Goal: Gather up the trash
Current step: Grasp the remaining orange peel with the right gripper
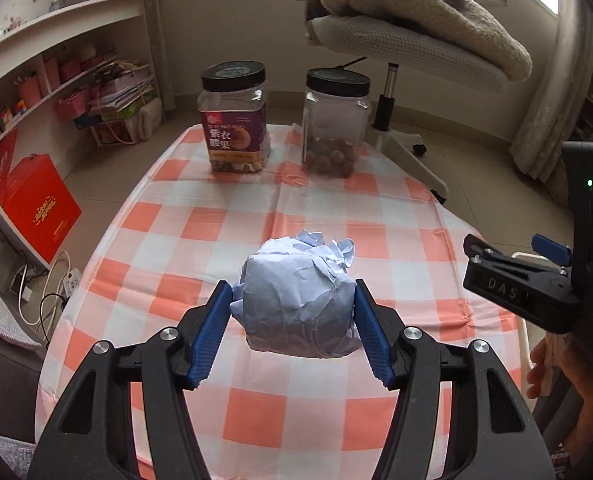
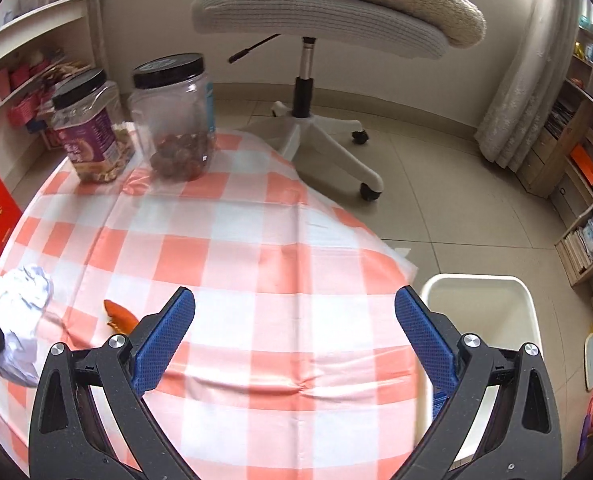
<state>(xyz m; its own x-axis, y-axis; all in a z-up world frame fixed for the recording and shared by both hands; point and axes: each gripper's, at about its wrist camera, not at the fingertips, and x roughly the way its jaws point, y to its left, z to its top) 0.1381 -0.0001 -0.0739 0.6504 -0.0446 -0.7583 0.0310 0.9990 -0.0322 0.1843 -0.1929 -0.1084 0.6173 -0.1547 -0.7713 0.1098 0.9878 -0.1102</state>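
Note:
My left gripper (image 1: 292, 308) is shut on a crumpled ball of pale blue paper (image 1: 296, 300) and holds it above the checked tablecloth (image 1: 200, 224). The same paper shows at the left edge of the right wrist view (image 2: 12, 312). My right gripper (image 2: 294, 316) is open and empty over the cloth; it also shows at the right of the left wrist view (image 1: 508, 276). A small orange scrap (image 2: 120, 316) lies on the cloth by the right gripper's left finger. A white bin (image 2: 484, 320) stands on the floor just off the table's right edge.
Two black-lidded plastic jars stand at the table's far end: a purple-labelled nut jar (image 1: 234, 120) and a clear jar (image 1: 336, 124) with brown nuts. A white swivel chair (image 2: 316, 80) piled with blankets stands behind. Shelves line both walls; a red box (image 1: 40, 208) leans at left.

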